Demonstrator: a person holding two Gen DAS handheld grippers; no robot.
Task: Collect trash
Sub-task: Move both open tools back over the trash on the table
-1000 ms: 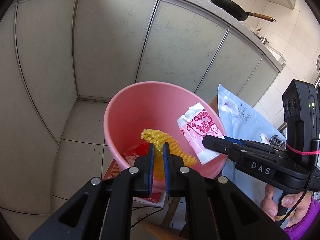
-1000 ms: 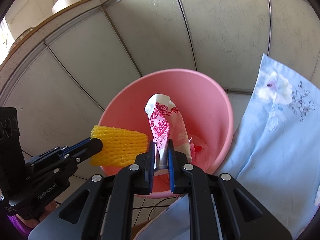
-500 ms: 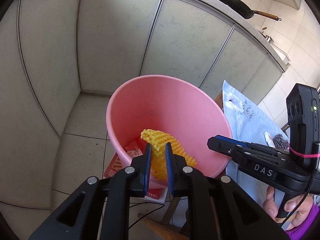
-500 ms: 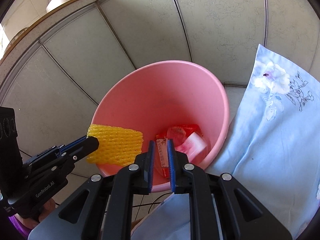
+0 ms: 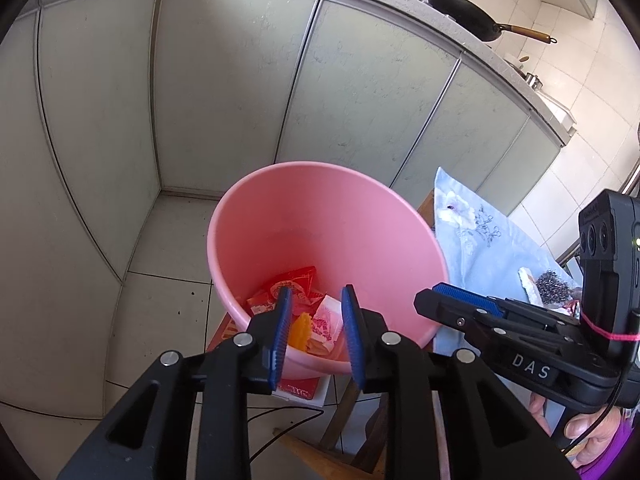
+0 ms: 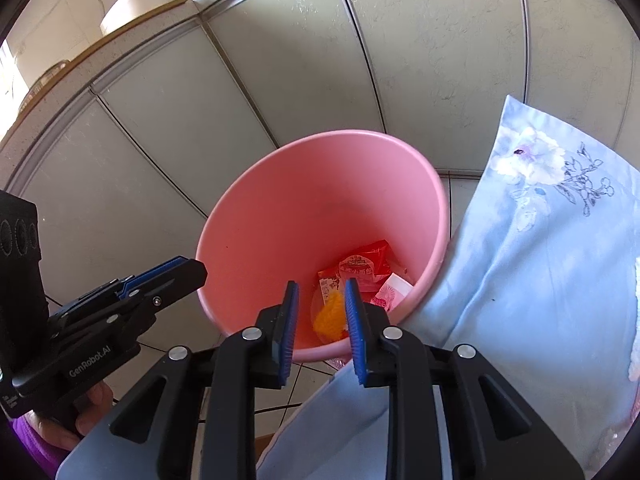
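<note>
The left tool (image 5: 314, 300) is standing open, with nothing between its blue ribbed pads, and it is hanging just over the near rim of the round pink plastic bin (image 5: 320, 216). The right tool (image 6: 321, 294) is also open and empty, and it is hovering over the same rim. At the bottom of the bin, the yellow foam net sleeve (image 6: 330, 316) is lying beside the red snack wrapper (image 6: 362, 264) and the white-and-pink printed paper packet (image 6: 394, 290). A light blue flowered cloth (image 6: 540, 248) is touching the right side of the bin. The bin is standing before pale grey cabinet doors (image 5: 224, 80).
</note>
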